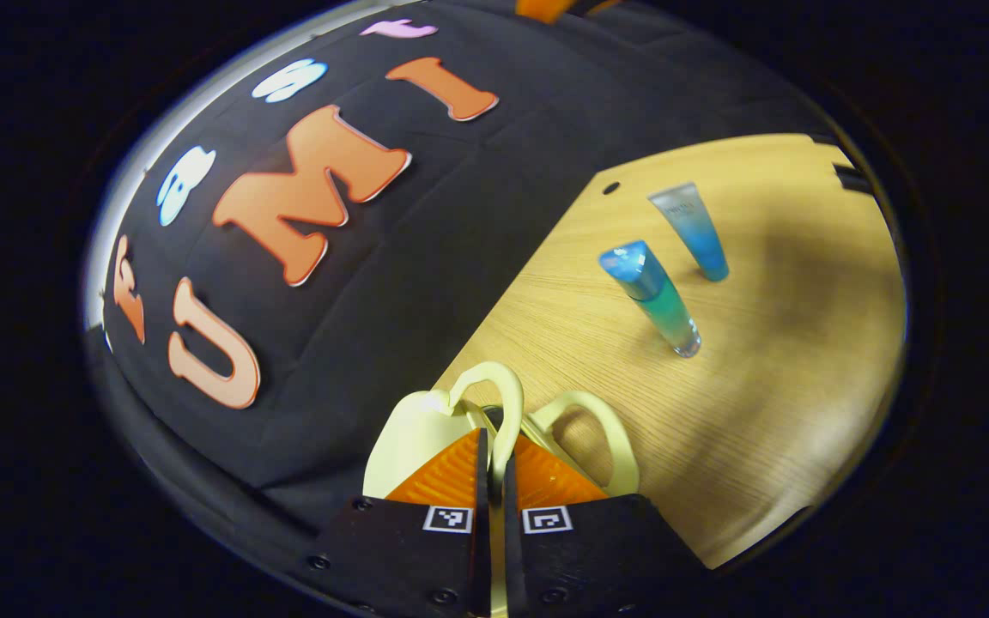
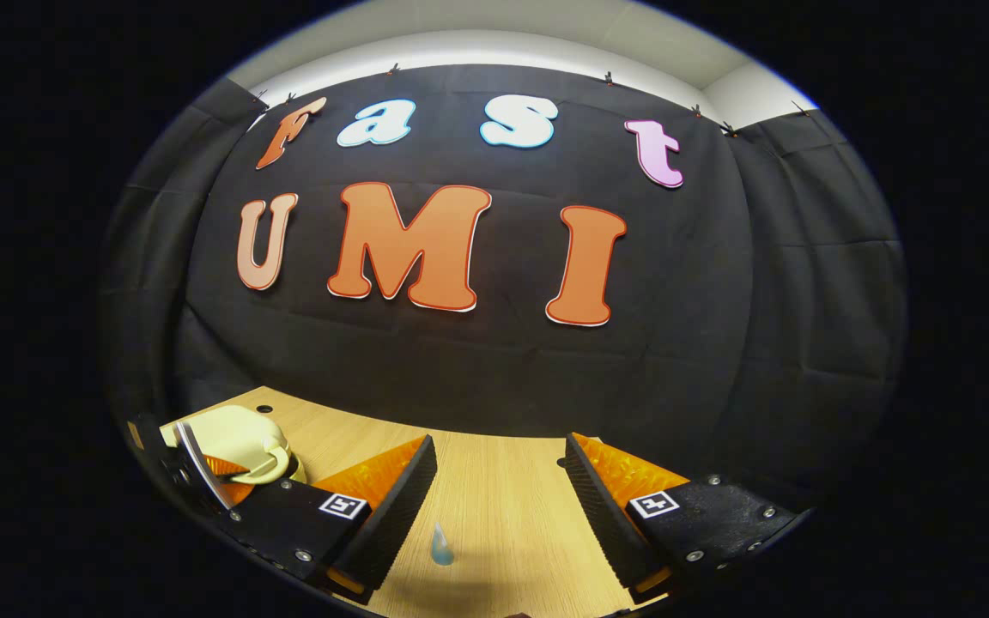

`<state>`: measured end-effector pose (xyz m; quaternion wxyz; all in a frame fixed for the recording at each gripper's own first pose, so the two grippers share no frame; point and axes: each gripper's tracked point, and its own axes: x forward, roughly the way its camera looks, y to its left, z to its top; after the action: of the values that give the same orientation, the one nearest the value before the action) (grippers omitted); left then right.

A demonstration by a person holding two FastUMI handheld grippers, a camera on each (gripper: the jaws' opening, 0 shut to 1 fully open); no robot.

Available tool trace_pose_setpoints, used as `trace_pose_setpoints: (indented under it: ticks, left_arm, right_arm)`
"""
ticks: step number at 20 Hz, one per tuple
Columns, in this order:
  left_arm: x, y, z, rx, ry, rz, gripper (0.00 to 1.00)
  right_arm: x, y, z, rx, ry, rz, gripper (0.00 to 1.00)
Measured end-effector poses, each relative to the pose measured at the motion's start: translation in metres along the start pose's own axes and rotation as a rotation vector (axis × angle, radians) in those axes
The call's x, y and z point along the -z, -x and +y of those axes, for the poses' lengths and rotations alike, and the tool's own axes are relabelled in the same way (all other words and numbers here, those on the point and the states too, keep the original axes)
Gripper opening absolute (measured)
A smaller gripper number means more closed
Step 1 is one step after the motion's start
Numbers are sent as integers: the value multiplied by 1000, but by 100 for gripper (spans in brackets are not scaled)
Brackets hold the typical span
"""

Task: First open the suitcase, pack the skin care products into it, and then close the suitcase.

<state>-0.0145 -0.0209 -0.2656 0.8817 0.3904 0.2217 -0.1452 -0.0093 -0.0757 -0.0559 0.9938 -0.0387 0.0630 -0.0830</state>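
Observation:
A small pale yellow suitcase [image 1: 413, 433] sits at the wooden table's back edge, against the black cloth. It has two looped handles. My left gripper [image 1: 497, 446] is shut on the nearer handle [image 1: 503, 390], while the other handle [image 1: 610, 429] hangs free to the right. Two blue skin care tubes stand upright on the table beyond: a teal-blue tube [image 1: 653, 296] and a paler blue tube [image 1: 694, 230]. In the right gripper view my right gripper [image 2: 499, 481] is open above the table with nothing between its fingers. A tube's tip [image 2: 441, 545] shows below it. The suitcase [image 2: 237, 433] lies far left there.
The light wood table [image 1: 803, 386] runs to the right of the suitcase, with a small round hole [image 1: 610, 187] near its back edge. The booth's black cloth wall stands right behind the table [image 2: 503, 515].

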Motion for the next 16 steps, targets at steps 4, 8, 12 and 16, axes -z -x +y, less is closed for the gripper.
trace_pose_setpoints:
  ticks: [4,8,12,16]
  left_arm:
    - [-13,11,46,-37,144,-22,7]
    - [-9,21,103,-97,299,-35,7]
    - [2,34,150,-159,386,-45,6]
    - [19,36,193,-186,536,-46,7]
  right_arm:
    - [-4,-3,9,-16,16,-6,95]
    - [-5,-8,20,-32,23,-4,95]
    - [-9,-14,39,-59,32,-7,95]
    - [-13,-22,59,-85,45,-8,95]
